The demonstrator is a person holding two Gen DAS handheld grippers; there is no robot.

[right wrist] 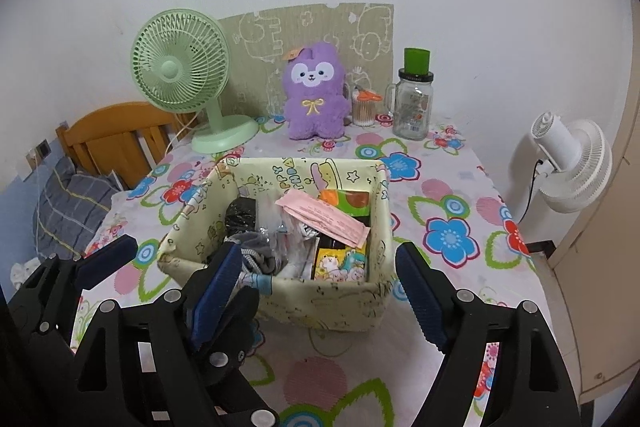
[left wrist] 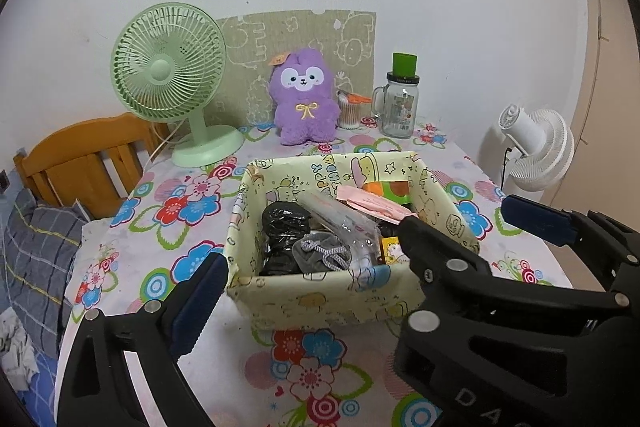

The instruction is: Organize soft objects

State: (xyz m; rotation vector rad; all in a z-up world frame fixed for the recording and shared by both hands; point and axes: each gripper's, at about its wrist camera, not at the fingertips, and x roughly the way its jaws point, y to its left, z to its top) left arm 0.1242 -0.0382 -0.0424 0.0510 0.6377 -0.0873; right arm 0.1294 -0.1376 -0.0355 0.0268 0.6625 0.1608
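The yellow fabric box of soft things stands on the counter directly ahead of both claws. Left claw straddles its near wall, right claw likewise; both spread, holding nothing.

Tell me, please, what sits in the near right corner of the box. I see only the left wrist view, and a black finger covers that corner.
Observer: A yellow packet with cartoon animals stands there, inside the box, against its front wall.
Operator: Does the pink paper reach the right wall? Its lower end is hidden for me.
Observer: Not quite. The pink paper lies on top of the other things, and its lower end stops just short of the right wall, above the yellow packet.
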